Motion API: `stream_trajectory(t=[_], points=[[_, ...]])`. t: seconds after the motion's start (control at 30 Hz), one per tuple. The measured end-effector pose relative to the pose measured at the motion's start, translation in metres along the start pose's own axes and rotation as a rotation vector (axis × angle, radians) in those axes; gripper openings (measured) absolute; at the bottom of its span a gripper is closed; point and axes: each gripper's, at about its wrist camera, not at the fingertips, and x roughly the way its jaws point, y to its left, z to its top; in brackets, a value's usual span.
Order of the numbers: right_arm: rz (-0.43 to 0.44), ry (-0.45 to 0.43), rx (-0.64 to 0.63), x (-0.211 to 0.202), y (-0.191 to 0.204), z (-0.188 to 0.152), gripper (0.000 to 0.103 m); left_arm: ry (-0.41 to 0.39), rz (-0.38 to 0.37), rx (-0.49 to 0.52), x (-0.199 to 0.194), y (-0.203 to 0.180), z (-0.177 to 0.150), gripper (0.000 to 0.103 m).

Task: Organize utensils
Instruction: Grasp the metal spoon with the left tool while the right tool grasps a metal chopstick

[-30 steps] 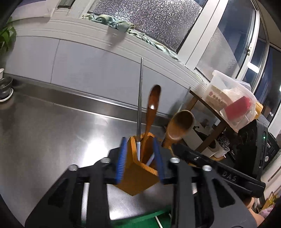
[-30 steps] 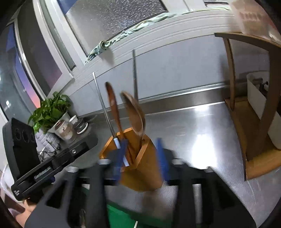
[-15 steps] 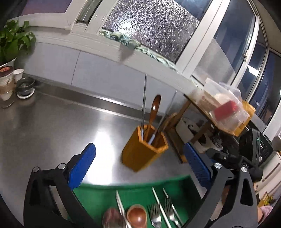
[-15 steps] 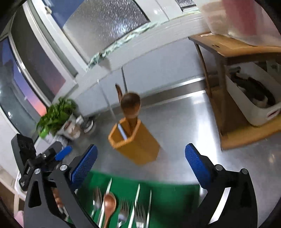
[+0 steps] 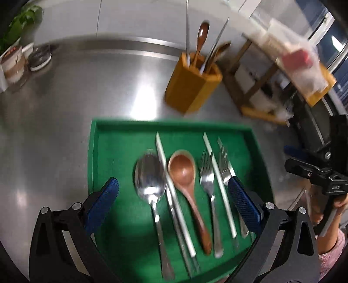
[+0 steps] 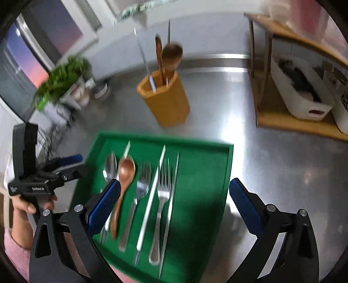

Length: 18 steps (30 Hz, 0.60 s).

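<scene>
My left gripper (image 5: 171, 202) has its blue-padded jaws spread wide and grasping nothing, hovering above a green tray (image 5: 95, 152) of cutlery. My right gripper (image 6: 174, 204) is likewise released, jaws wide, empty, over the same tray (image 6: 226, 174). In the tray, lying side by side with handles toward me, I see a metal spoon (image 5: 150, 180), a wooden spoon (image 5: 184, 174), forks (image 5: 206, 174) and pale chopsticks (image 5: 171, 191); one chopstick lies across the edge of the metal spoon's bowl. Beyond the tray's far edge, apart from it, stands an orange-brown wooden utensil holder (image 5: 191, 87), upright, already containing two wooden spoons (image 6: 171, 54) and thin metal chopsticks (image 6: 143, 58) that lean out of its top. Everything rests on a brushed stainless steel counter (image 5: 65, 108) that throws back bright glare from overhead light. Along the counter's back runs a pale grey wall panel (image 5: 130, 17). To the right of the holder stands a wooden shelf rack (image 6: 282, 122) with a white basket (image 6: 304, 102) on its lower level. At the left, a leafy green potted plant (image 6: 63, 80) and small cups sit by a window (image 6: 28, 61) showing a pink and blue dusk sky. The view is somewhat blurred.
</scene>
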Motion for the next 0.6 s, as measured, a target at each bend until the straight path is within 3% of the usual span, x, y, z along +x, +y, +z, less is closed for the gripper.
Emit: stream_trajectory(t=[0.2,0.27,0.33,0.37,0.43,0.53,0.6], points=[[-0.071,0.066,-0.015,0.014,0.008,-0.018,0.094,0.083,0.040,0.025,0.010,-0.005,-0.022,0.095],[-0.090,0.122,0.011,0.025,0.007,-0.020,0.078,0.108,0.060,0.019,0.013,-0.005,-0.028,0.095],[-0.087,0.178,0.033,0.038,0.005,-0.021,0.048,0.122,0.079,0.010,0.016,-0.004,-0.032,0.094],[-0.092,0.196,0.034,0.043,0.005,-0.022,0.041,0.129,0.086,0.007,0.017,-0.004,-0.034,0.092],[-0.114,0.219,0.033,0.053,0.007,-0.023,0.026,0.133,0.078,0.006,0.019,-0.004,-0.036,0.075],[-0.083,0.243,0.057,0.064,0.007,-0.024,0.021,0.144,0.079,0.014,0.022,-0.005,-0.036,0.055],[-0.062,0.254,0.072,0.069,0.008,-0.024,0.021,0.165,0.096,0.015,0.027,-0.004,-0.036,0.050]])
